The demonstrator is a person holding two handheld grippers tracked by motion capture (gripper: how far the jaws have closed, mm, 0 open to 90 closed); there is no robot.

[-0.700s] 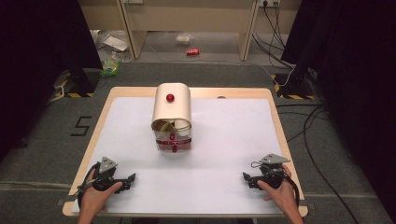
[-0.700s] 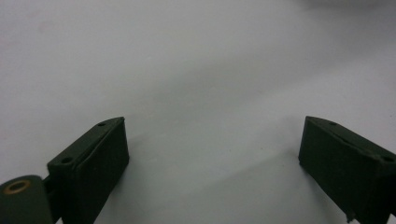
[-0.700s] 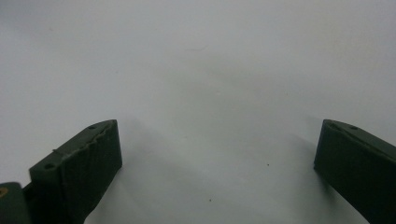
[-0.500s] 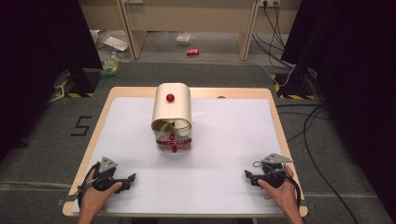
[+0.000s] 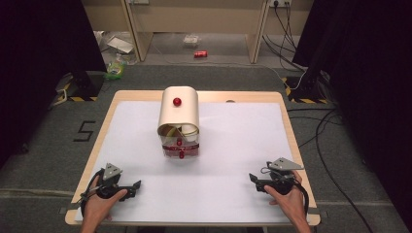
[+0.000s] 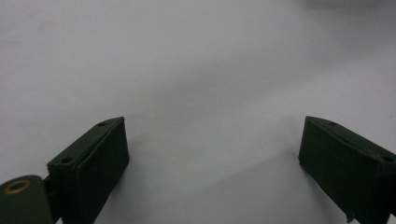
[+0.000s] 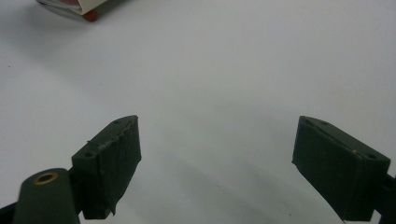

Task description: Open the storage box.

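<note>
White sheeting covers the tabletop (image 5: 233, 141), and at its near edge the left gripper (image 5: 127, 186) and right gripper (image 5: 257, 180) rest well apart, fingers wide and holding nothing. Farther back, at mid-table, stands a cream bread box (image 5: 179, 114) with a red knob, its lid rolled up over a clear, red-trimmed front. Nothing has shifted since the earlier frames.

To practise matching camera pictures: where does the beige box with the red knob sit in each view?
High view: beige box stands centre, towards the table's far edge.
Left gripper view: open jaws over the white mat.
Right gripper view: the box's lower edge at top left.
Shared landmark: the white mat.
</note>
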